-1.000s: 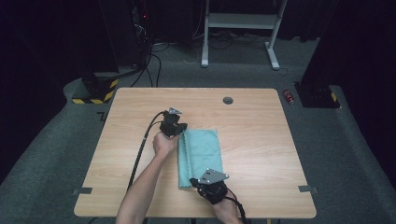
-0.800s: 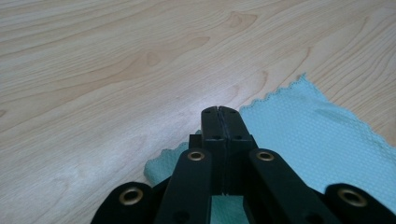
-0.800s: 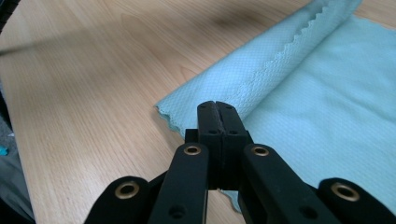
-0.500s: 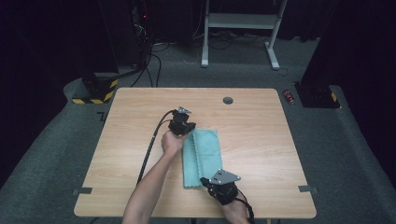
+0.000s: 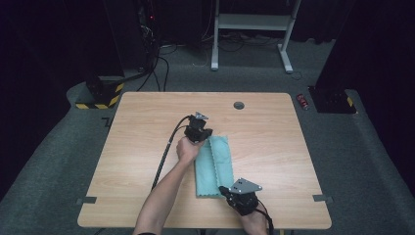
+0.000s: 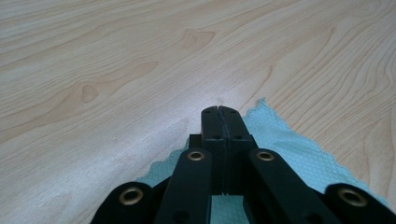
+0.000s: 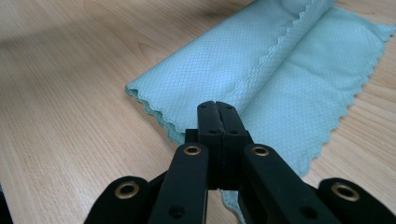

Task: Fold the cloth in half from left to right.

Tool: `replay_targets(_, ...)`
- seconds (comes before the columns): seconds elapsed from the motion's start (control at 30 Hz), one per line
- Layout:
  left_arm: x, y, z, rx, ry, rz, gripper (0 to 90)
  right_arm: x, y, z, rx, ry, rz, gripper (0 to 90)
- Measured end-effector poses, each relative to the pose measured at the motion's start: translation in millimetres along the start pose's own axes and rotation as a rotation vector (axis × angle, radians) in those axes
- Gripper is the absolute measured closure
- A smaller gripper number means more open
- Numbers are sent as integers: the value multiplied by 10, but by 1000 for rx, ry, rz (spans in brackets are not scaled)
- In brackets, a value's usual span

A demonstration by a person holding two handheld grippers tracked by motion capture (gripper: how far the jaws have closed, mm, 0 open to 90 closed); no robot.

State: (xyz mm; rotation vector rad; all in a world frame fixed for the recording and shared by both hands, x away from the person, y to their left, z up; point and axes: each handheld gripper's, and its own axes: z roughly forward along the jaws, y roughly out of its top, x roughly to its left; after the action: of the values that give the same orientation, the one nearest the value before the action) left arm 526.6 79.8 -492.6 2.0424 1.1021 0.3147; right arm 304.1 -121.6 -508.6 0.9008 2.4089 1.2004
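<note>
Cloth (image 5: pixel 215 164) (teal, folded) pinched by both grippers, L (image 5: pixel 204 133) & R (image 5: pixel 226 190).

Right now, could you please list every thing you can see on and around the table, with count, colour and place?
table: one, light wood, centre of the high view
cloth: one, pale teal, folded lengthwise, on the table's near middle
round grommet: one, dark grey, near the table's far edge
small red object: one, on the floor past the far right corner; too small to identify
white frame: one, on the floor behind the table
yellow-black striped base: one, floor at far left
tape strips: two, grey, at the near corners
left gripper: one, black, jaws closed on the cloth's far end
right gripper: one, black, jaws closed at the cloth's near end
</note>
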Motion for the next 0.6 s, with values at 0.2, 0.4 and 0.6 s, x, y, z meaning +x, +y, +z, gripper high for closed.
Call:
replay_targets(0.2,-99,65,56,-5,-17,21,899,-31,-51,-52,0,-13,10,900)
replay_targets(0.4,-175,104,117,-1,-23,38,898,-70,-101,-81,7,-20,21,900)
replay_targets(0.6,-221,112,156,1,-27,43,898,-87,-124,-111,11,-24,25,900)
